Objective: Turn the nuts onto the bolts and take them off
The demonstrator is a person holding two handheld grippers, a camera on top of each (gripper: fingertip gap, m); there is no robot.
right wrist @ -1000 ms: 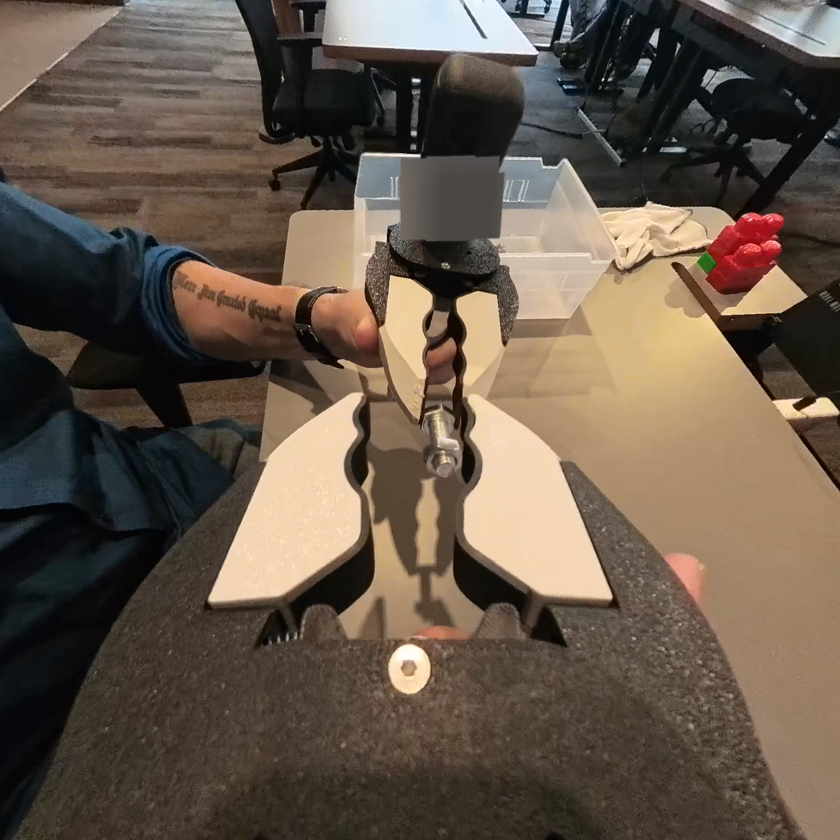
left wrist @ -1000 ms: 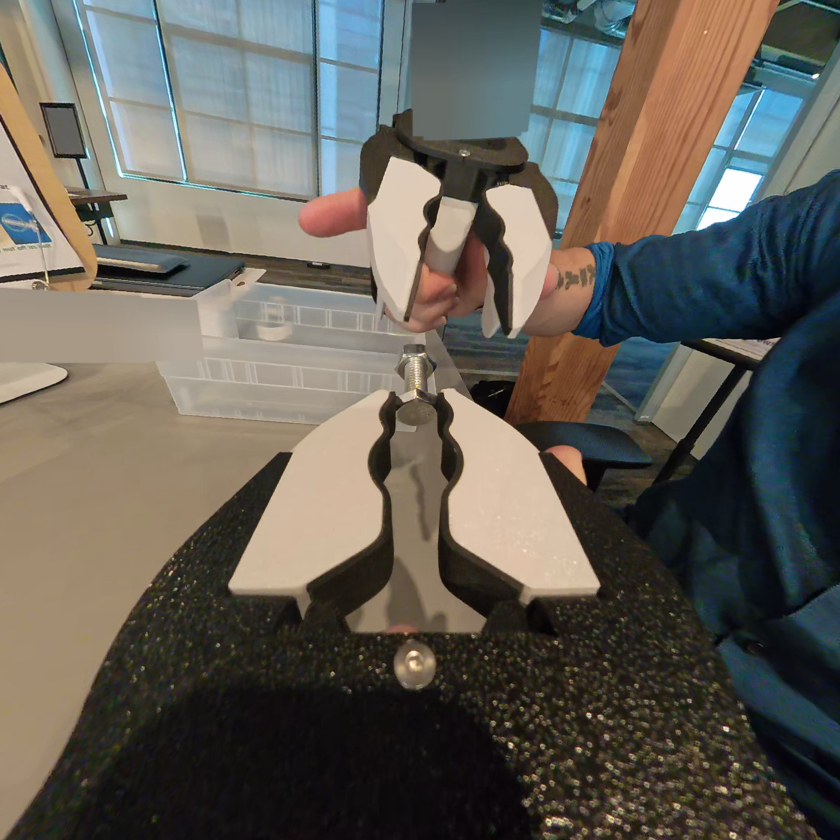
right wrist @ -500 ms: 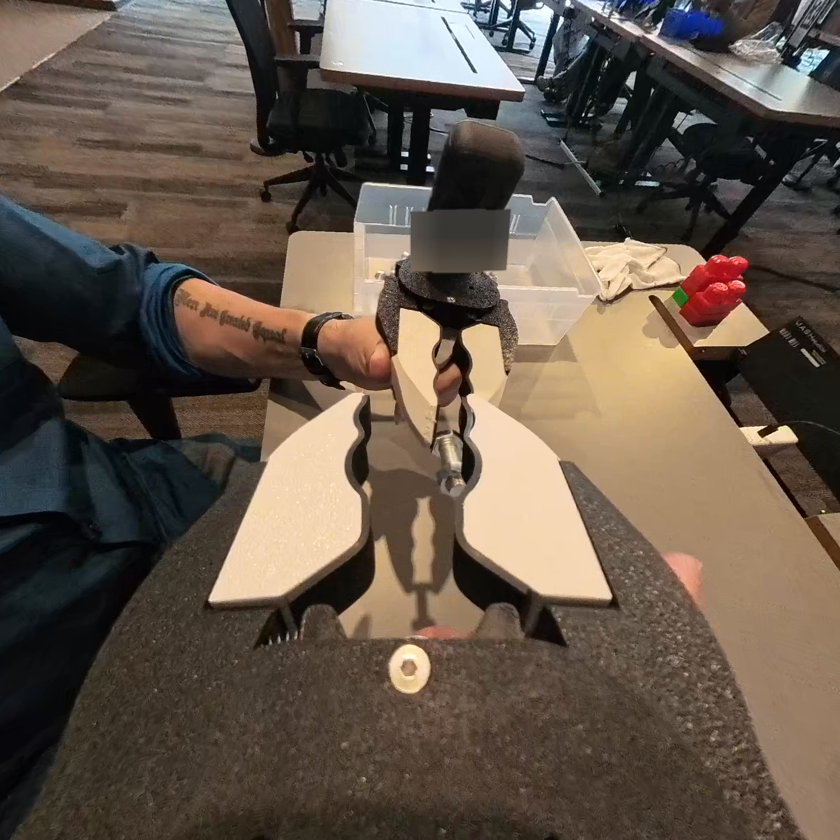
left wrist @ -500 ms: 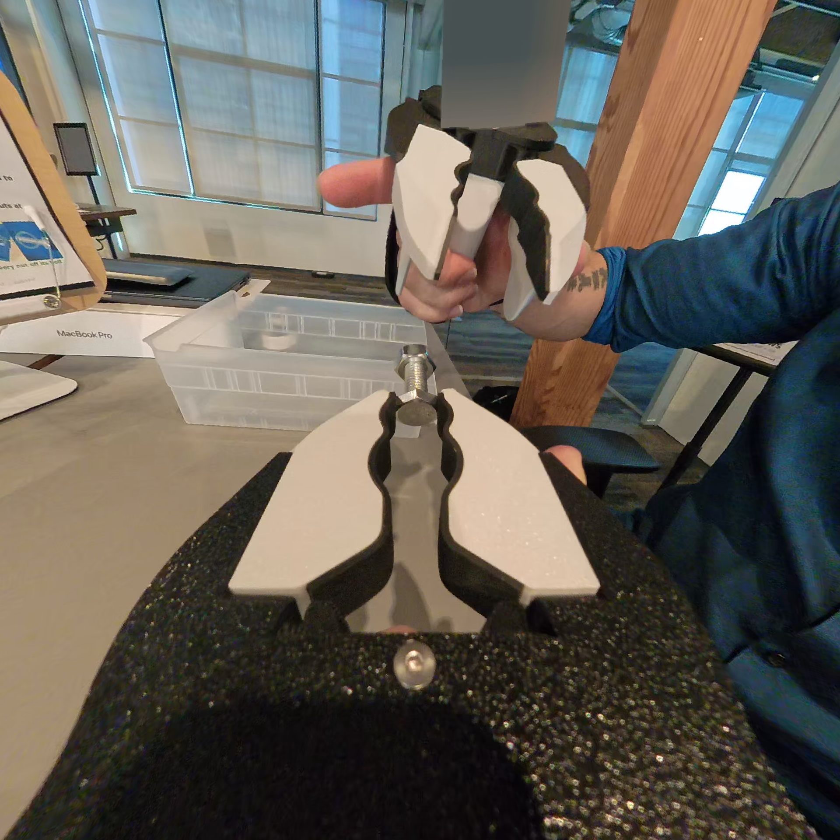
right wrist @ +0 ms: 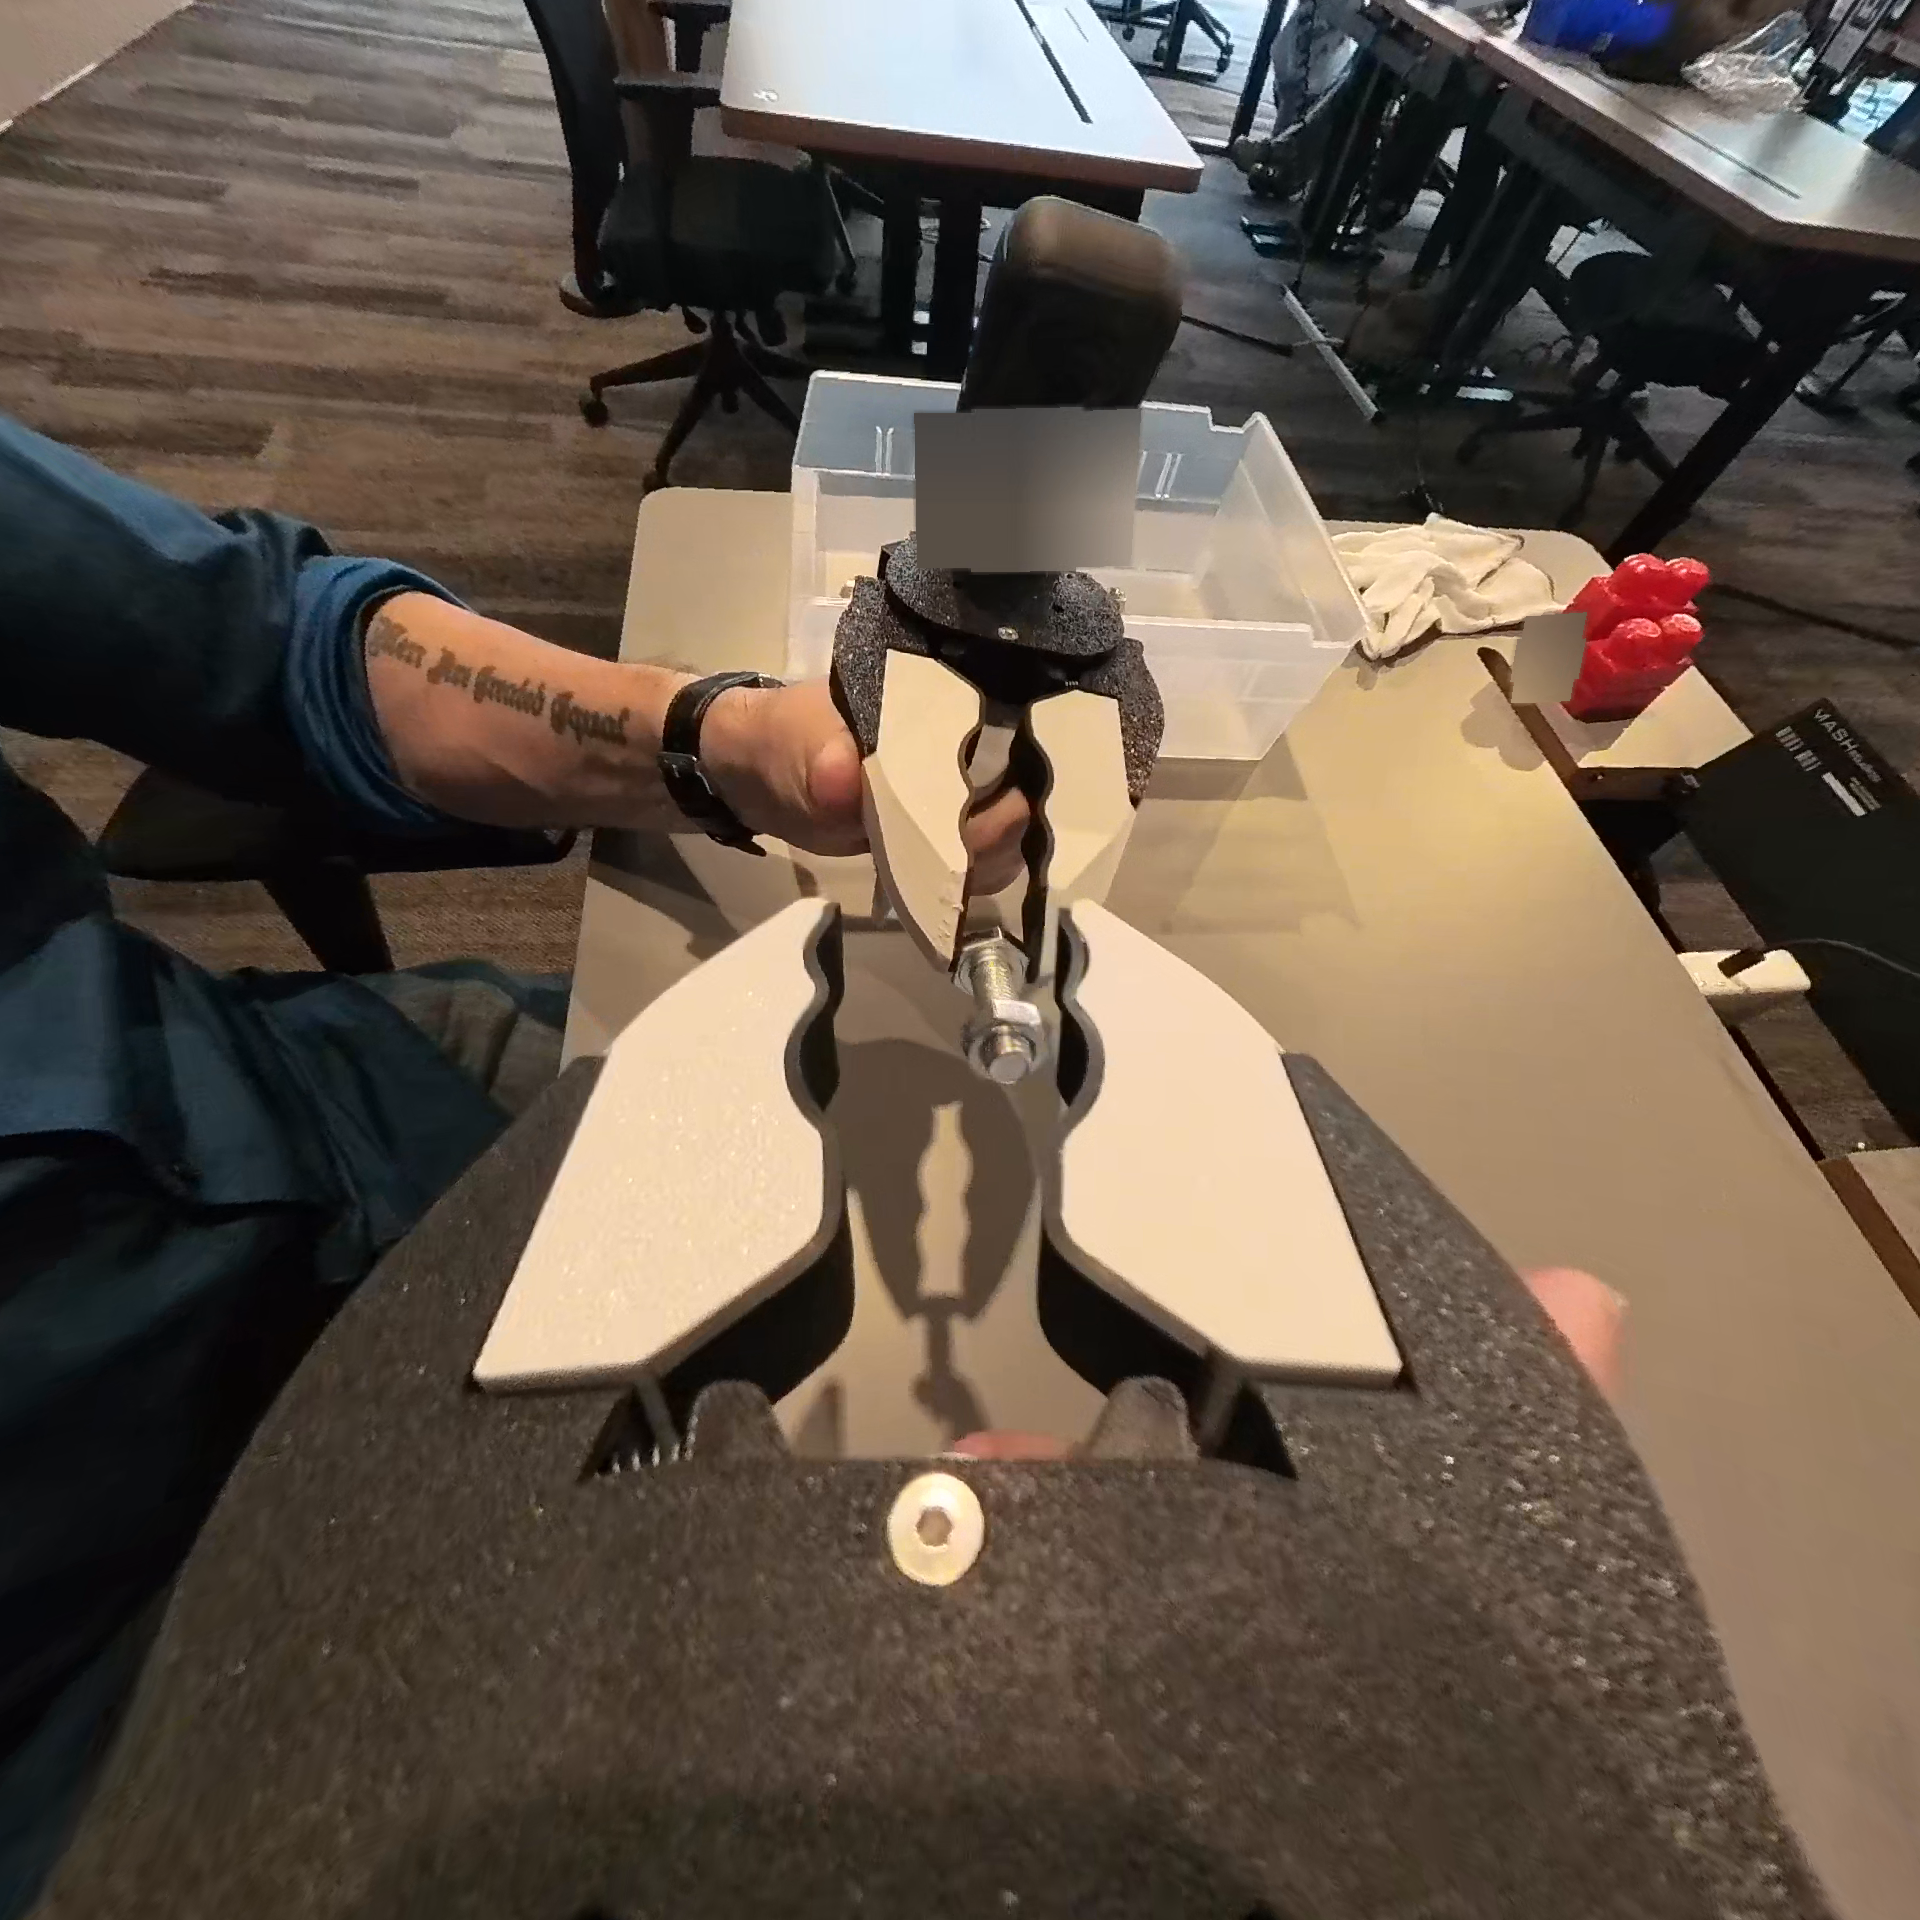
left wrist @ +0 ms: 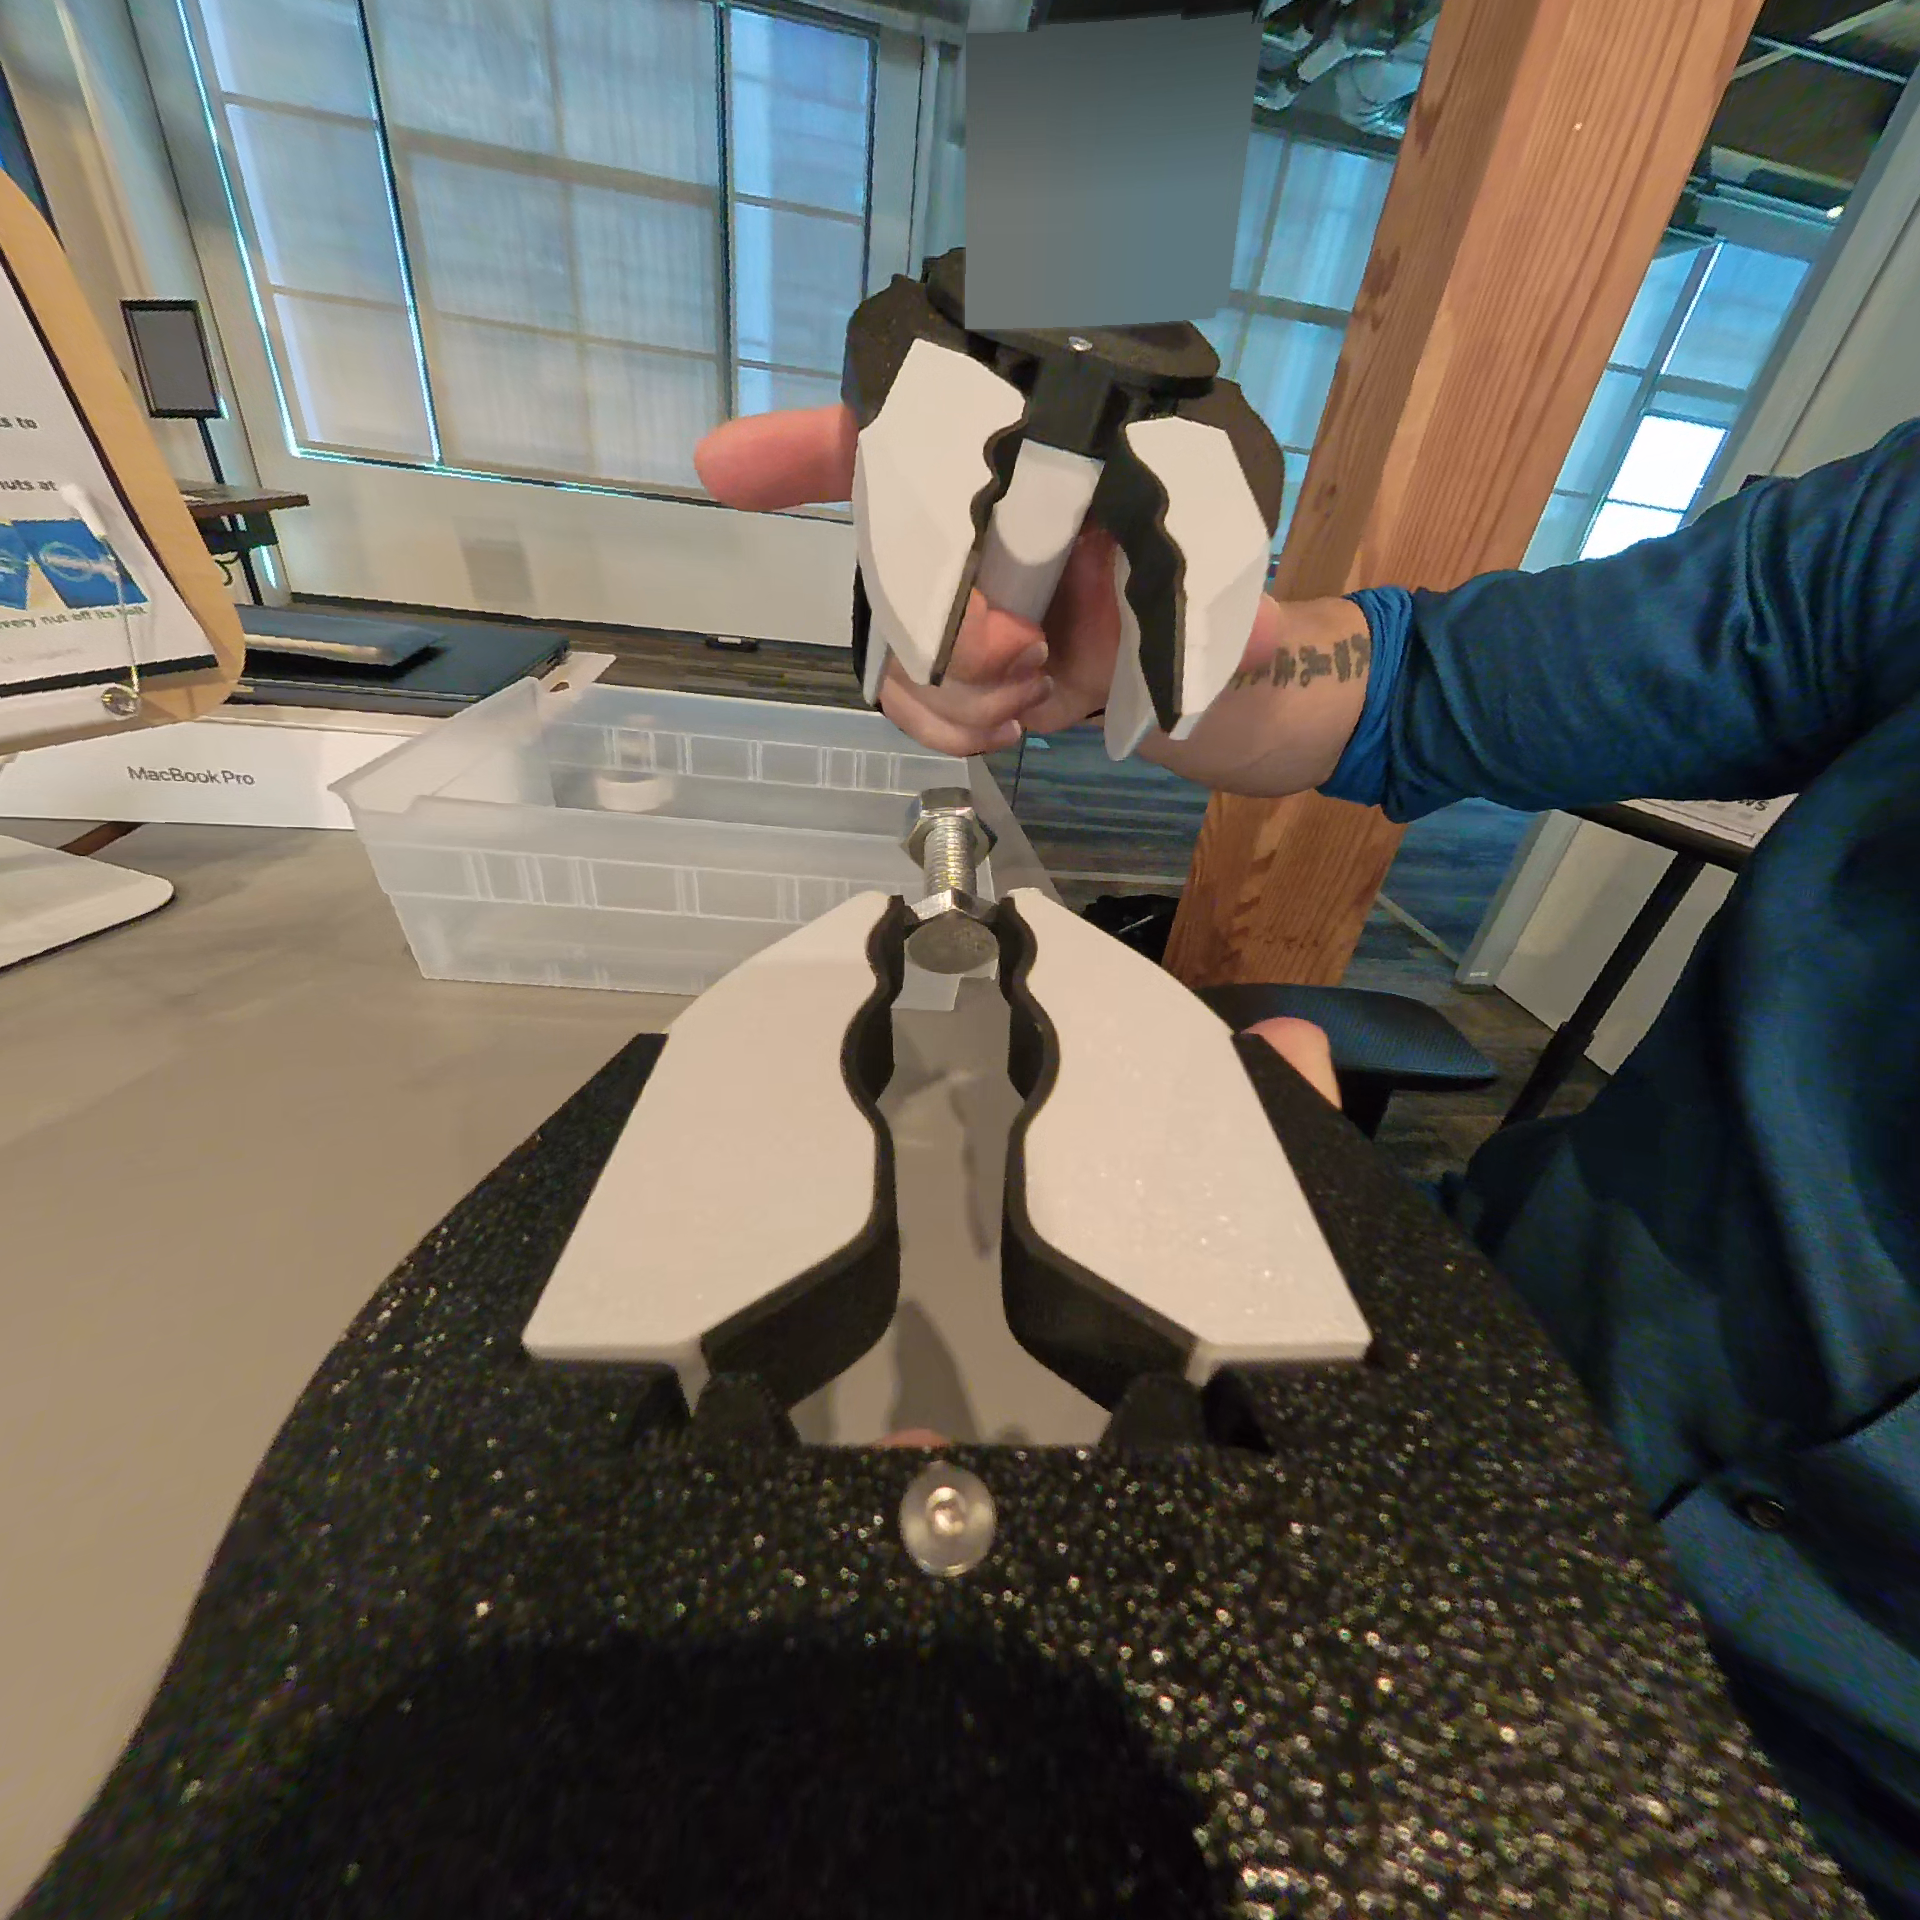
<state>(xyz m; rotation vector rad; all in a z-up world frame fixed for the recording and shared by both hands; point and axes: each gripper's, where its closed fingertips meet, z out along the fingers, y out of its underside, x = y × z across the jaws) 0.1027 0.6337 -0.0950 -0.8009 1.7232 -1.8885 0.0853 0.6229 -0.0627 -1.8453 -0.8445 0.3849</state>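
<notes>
My left gripper (left wrist: 948, 925) is shut on the hex head of a silver bolt (left wrist: 940, 862). The bolt points away from it, with a nut (left wrist: 940, 808) near the far end of the thread. My right gripper (left wrist: 1003, 717) faces it from above and beyond, open and empty. In the right wrist view, the right gripper (right wrist: 951, 920) is open. The nut (right wrist: 1003, 1034) and the bolt (right wrist: 987, 971) lie between its fingers without touching, nearer the right finger (right wrist: 1184, 1122). The left gripper (right wrist: 992, 951) holds the bolt from the far side.
A clear plastic bin (right wrist: 1278, 623) stands on the grey table (right wrist: 1455, 1039) behind the grippers; it also shows in the left wrist view (left wrist: 623, 862). A white cloth (right wrist: 1434, 571), red blocks (right wrist: 1631, 644) and a black device (right wrist: 1808, 810) lie at the right. A wooden post (left wrist: 1455, 416) stands behind. About 4 cm separates my left fingertips from my right.
The right gripper drew back and tilted a little half a second ago, then came back to about where it was. It stays open; the left stays shut on the bolt.
</notes>
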